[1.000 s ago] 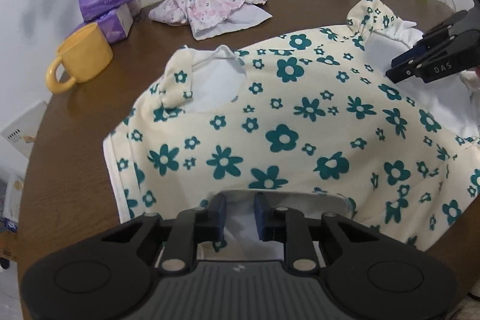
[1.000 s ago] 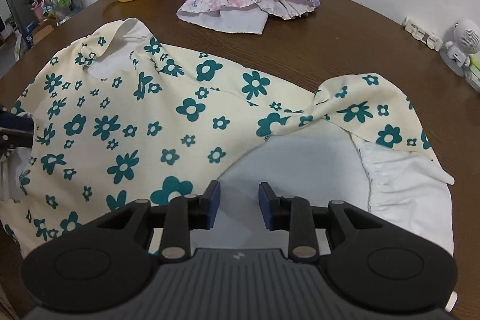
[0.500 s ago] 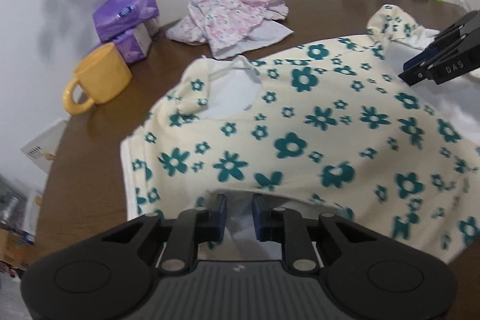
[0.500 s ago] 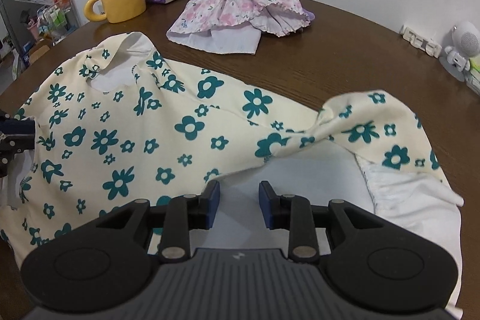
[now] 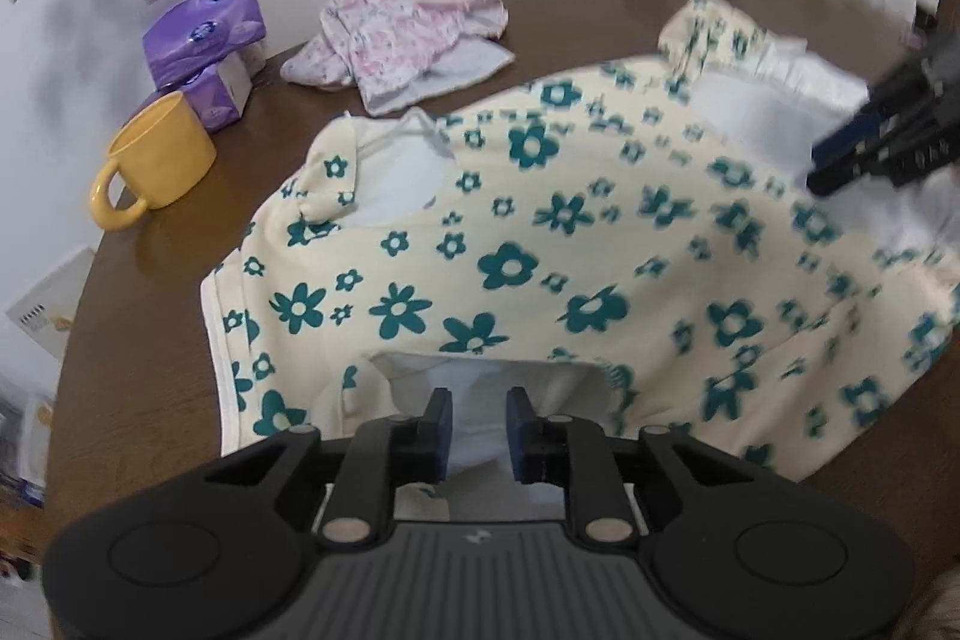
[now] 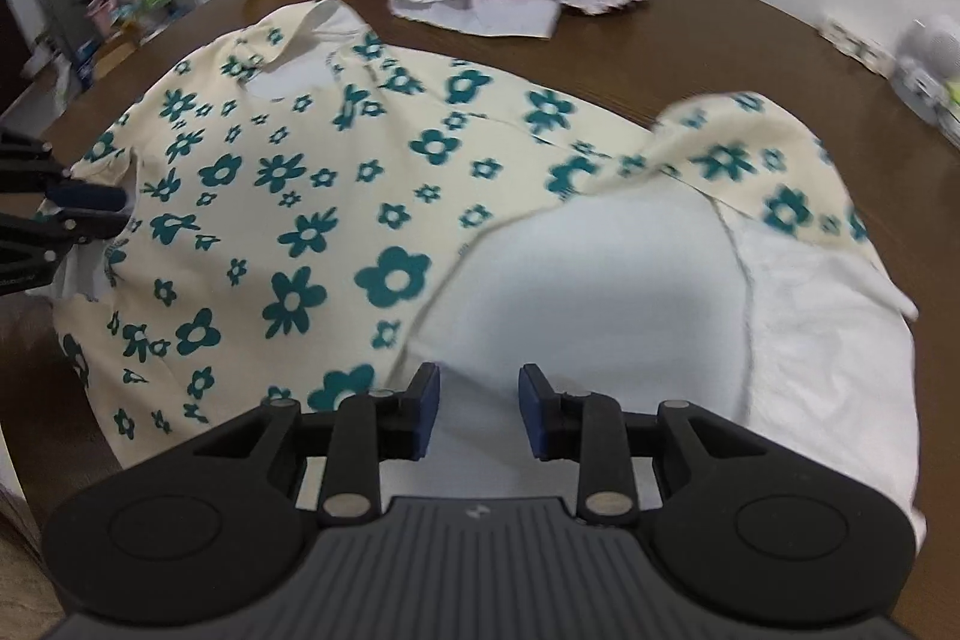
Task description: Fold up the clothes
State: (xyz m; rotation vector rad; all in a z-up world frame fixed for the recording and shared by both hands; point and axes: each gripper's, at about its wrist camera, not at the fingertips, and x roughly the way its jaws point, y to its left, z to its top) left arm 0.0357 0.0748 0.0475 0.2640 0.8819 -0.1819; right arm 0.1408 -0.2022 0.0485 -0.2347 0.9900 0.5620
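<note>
While the cream flowered shirt [image 5: 540, 244] lies spread across the brown table [image 6: 720, 40], part of it is turned back so its white inside shows. It looks light and limp, likely to sag and slide unless pinched at a hem or sleeve edge. Both tongs stand spread, pinching nothing: the left gripper [image 5: 478, 424] at the shirt's near edge, the right gripper [image 6: 478, 409] over the white lining. Beyond the shirt lies a crumpled pink garment [image 5: 408, 34], and off towards its collar a yellow mug [image 5: 156, 157].
</note>
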